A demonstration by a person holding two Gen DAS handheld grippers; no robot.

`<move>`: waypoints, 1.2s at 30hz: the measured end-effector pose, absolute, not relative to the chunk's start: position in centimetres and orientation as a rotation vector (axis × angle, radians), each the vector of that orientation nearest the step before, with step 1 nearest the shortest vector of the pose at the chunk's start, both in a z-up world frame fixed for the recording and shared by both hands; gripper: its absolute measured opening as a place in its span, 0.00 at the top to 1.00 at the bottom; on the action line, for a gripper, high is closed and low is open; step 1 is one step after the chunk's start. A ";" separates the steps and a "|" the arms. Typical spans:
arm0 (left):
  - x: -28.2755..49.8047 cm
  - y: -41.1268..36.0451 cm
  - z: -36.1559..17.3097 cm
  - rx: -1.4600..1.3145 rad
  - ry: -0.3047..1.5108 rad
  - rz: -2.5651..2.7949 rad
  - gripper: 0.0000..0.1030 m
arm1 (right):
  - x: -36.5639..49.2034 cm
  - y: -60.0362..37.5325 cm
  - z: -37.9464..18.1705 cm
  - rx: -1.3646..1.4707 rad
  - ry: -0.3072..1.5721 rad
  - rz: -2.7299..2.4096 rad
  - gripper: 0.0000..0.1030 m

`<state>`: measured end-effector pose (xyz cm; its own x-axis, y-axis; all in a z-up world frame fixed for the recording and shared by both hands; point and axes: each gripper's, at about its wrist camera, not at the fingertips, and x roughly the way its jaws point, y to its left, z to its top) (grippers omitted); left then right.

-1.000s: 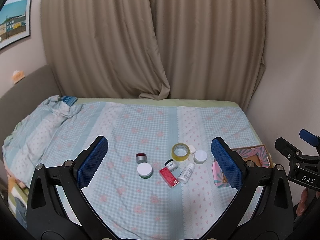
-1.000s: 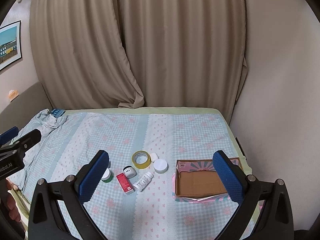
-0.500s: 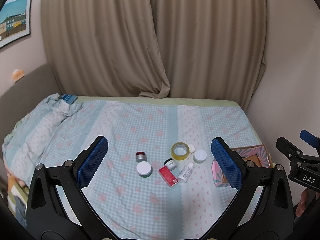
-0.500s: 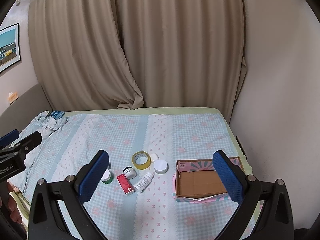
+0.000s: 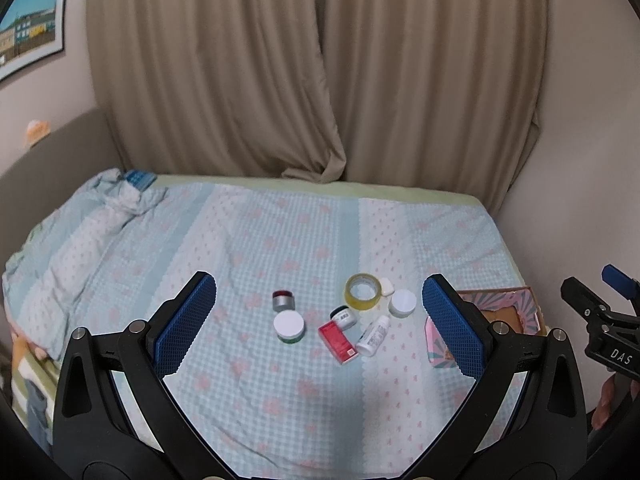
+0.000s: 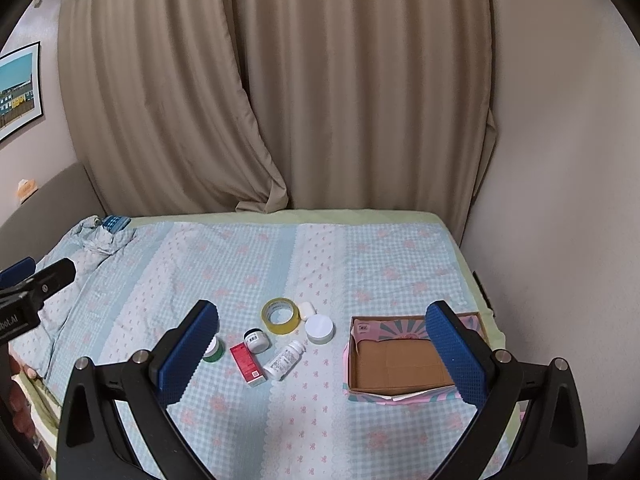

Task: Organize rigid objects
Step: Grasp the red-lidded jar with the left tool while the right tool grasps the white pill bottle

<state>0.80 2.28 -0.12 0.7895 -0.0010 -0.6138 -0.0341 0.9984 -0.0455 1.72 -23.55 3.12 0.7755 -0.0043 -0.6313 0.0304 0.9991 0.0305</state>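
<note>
Small items lie grouped on the bed: a yellow tape roll [image 5: 363, 291] [image 6: 281, 315], a red box [image 5: 338, 341] [image 6: 247, 364], a white bottle [image 5: 372, 335] [image 6: 284, 359], a dark-lidded jar [image 5: 343, 317] [image 6: 255, 340], a white round jar [image 5: 403, 303] [image 6: 319, 329], a green-based jar [image 5: 289, 326] [image 6: 213, 352] and a silver jar [image 5: 283, 300]. An open cardboard box [image 6: 400, 364] [image 5: 508, 312] sits to their right. My left gripper [image 5: 320, 324] and right gripper [image 6: 324, 356] are open, empty, held above the bed's near side.
The bed has a checked blue cover [image 6: 360, 264], bunched at the far left [image 5: 80, 240]. Beige curtains [image 5: 320, 80] hang behind it. A wall [image 6: 560, 160] borders the right side. A small white piece [image 6: 307, 309] lies by the tape.
Both views have shifted slightly, the items sitting a little lower and farther; nothing on the bed has moved. Both grippers stay open.
</note>
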 end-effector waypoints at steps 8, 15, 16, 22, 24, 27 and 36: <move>4.8 7.7 -4.6 -0.105 0.781 0.014 0.00 | 4.9 -22.1 0.1 0.075 0.761 -0.033 0.00; 11.6 12.8 -8.3 -0.083 0.898 -0.054 0.01 | 8.5 -19.1 -3.7 0.203 0.866 -0.096 0.00; 12.6 13.2 -8.8 -0.082 0.913 -0.062 0.01 | 9.0 -18.7 -4.4 0.227 0.881 -0.110 0.00; 20.5 15.9 -15.0 -0.095 1.063 -0.147 0.01 | 12.7 -17.0 -9.5 0.338 0.977 -0.198 0.00; 23.5 16.5 -17.9 -0.109 1.119 -0.163 0.01 | 14.2 -16.8 -11.7 0.371 1.015 -0.222 0.00; 26.8 16.9 -22.2 -0.144 1.204 -0.163 0.01 | 16.6 -16.3 -15.1 0.372 1.085 -0.259 0.00; 34.0 15.0 -34.1 -0.199 1.414 -0.122 0.01 | 22.7 -17.5 -26.1 0.473 1.297 -0.293 0.00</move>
